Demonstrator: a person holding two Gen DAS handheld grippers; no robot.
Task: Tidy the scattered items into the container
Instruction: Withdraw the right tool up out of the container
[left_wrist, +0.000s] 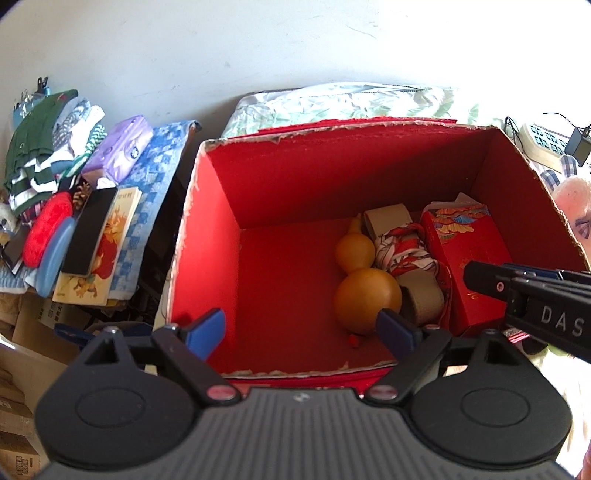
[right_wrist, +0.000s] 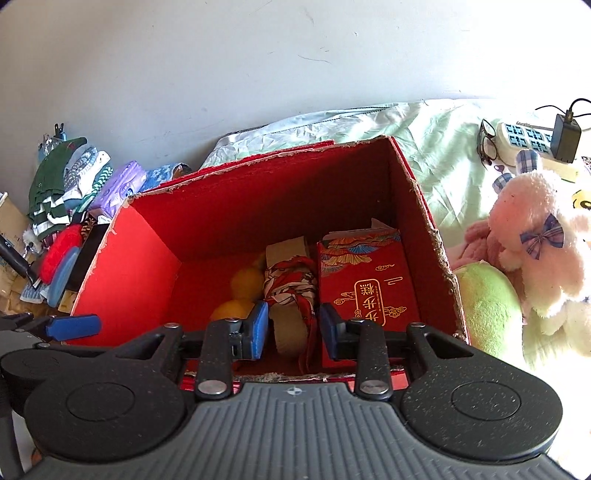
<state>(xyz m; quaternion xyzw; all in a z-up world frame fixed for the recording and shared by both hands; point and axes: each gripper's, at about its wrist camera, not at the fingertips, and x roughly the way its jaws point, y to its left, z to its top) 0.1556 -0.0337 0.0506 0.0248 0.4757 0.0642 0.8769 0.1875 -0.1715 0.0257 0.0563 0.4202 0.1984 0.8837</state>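
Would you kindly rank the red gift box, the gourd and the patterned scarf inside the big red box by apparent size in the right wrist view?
1. red gift box, clearly largest.
2. patterned scarf.
3. gourd, though the scarf and a gripper finger hide part of it, so ranks two and three are unsure.

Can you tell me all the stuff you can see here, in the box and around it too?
cardboard box: one, red, centre, open
gourd: one, orange, lying in the box
patterned scarf: one, red and white, in the box
gift box: one, red and gold, right side inside the box
plush rabbit: one, pink-white, right of the box
power strip: one, cream, far right
folded clothes: a pile, green and white, far left
left gripper: fingers blue, open, empty
right gripper: fingers blue, open, empty
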